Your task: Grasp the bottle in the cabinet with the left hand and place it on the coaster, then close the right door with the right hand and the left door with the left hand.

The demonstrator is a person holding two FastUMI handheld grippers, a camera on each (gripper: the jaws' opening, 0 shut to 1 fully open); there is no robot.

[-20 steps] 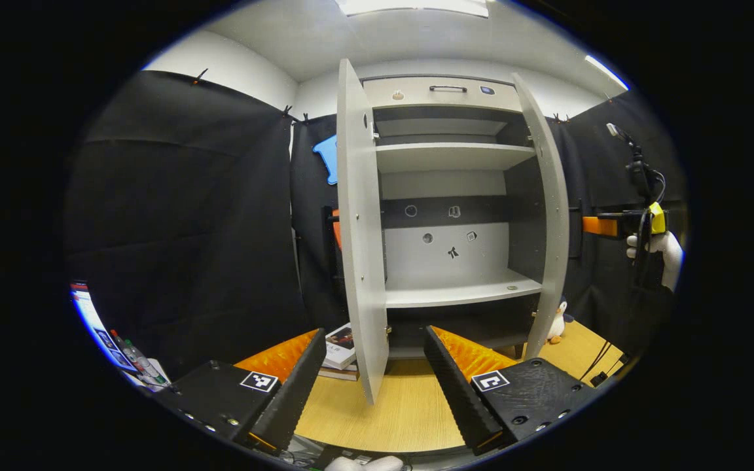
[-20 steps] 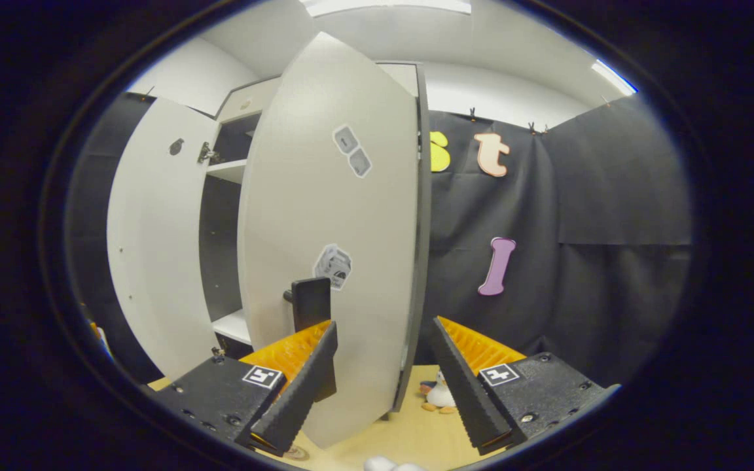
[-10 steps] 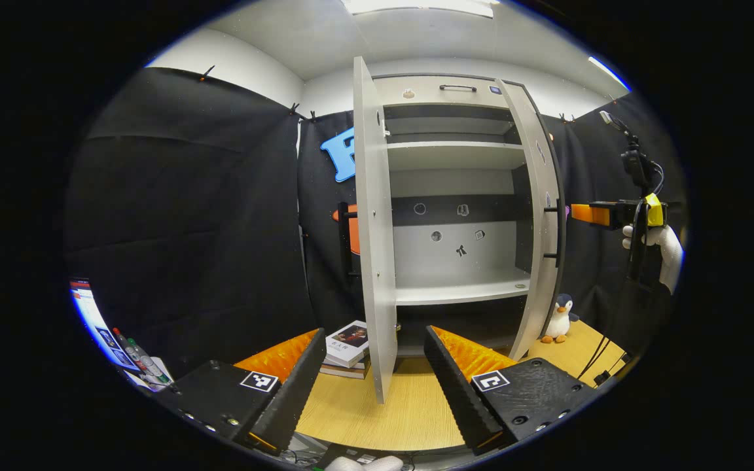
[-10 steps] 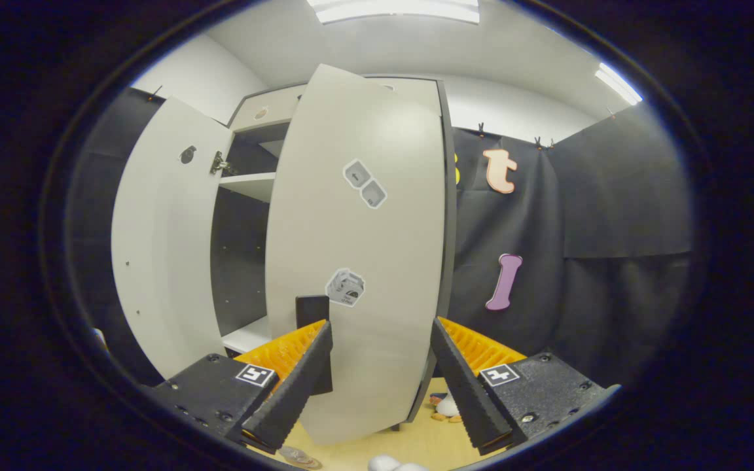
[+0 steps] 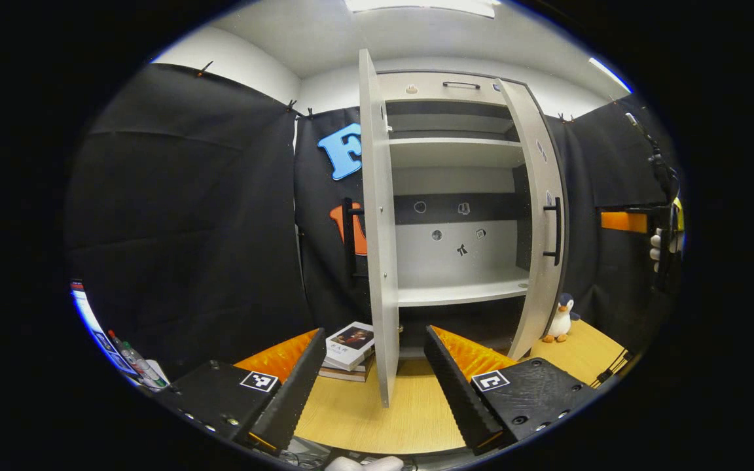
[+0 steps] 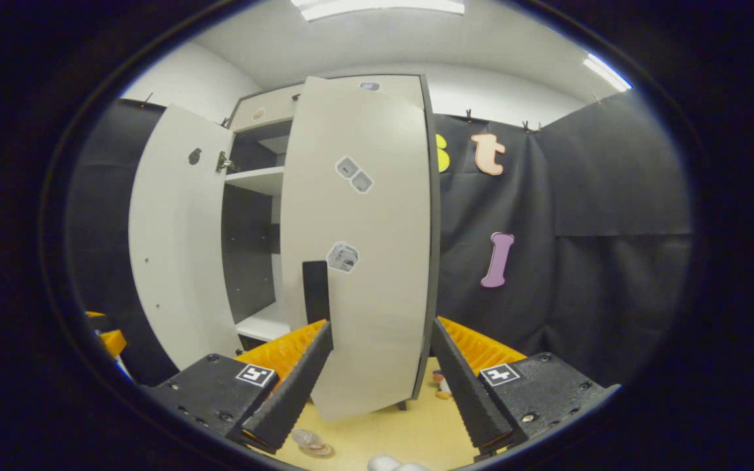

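In the left gripper view, the cabinet's (image 5: 455,196) right door (image 5: 542,222) has swung further toward shut than half a second ago, now showing its dark handle (image 5: 556,230). The left door (image 5: 379,222) stands edge-on, wide open. The cabinet's shelves are bare. Left of the cabinet, books (image 5: 349,350) lie on the desk (image 5: 410,412); right of it sits a toy penguin (image 5: 561,318). The left gripper (image 5: 374,386) is spread, holding nothing.

In the right gripper view, the right gripper (image 6: 380,386) is spread before the right door (image 6: 364,248), which has drawn away from it. The bottle (image 6: 308,440) rests on the coaster (image 6: 320,450), on the desk in front of the cabinet.
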